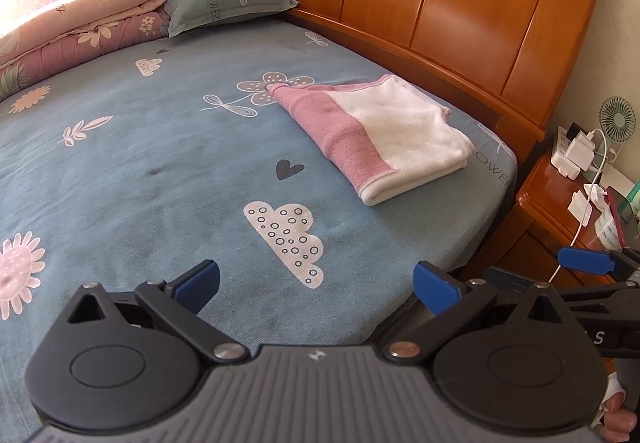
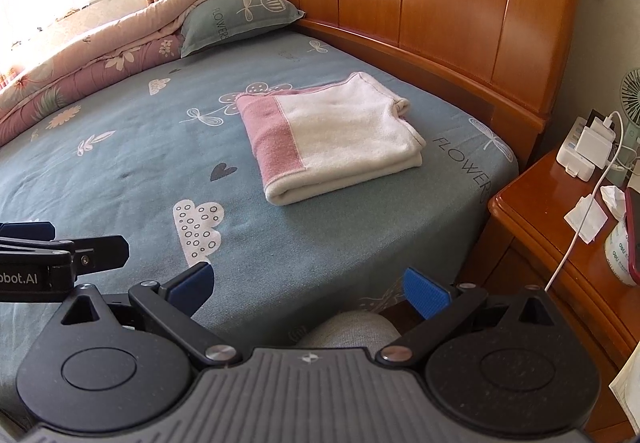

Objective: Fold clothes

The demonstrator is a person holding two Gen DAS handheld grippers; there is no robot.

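Observation:
A pink and white cloth (image 1: 372,135) (image 2: 332,139) lies folded into a thick rectangle on the blue patterned bed sheet (image 1: 160,163) (image 2: 140,163), near the headboard end. My left gripper (image 1: 316,283) hovers open over the sheet's near edge, well short of the cloth, with nothing between its blue pads. My right gripper (image 2: 308,285) is open too, empty, above the bed's near edge. A blue fingertip (image 1: 586,261) of the right gripper shows at the left wrist view's right edge. The left gripper's fingers (image 2: 100,249) show at the right wrist view's left edge.
A wooden headboard (image 1: 440,3) runs along the far side. A pillow (image 2: 240,15) and a rolled quilt (image 2: 80,63) lie at the far left. A wooden nightstand (image 2: 560,243) at the right holds chargers, cables, a cup and a small fan (image 1: 618,119). A grey-clad knee (image 2: 348,329) is below.

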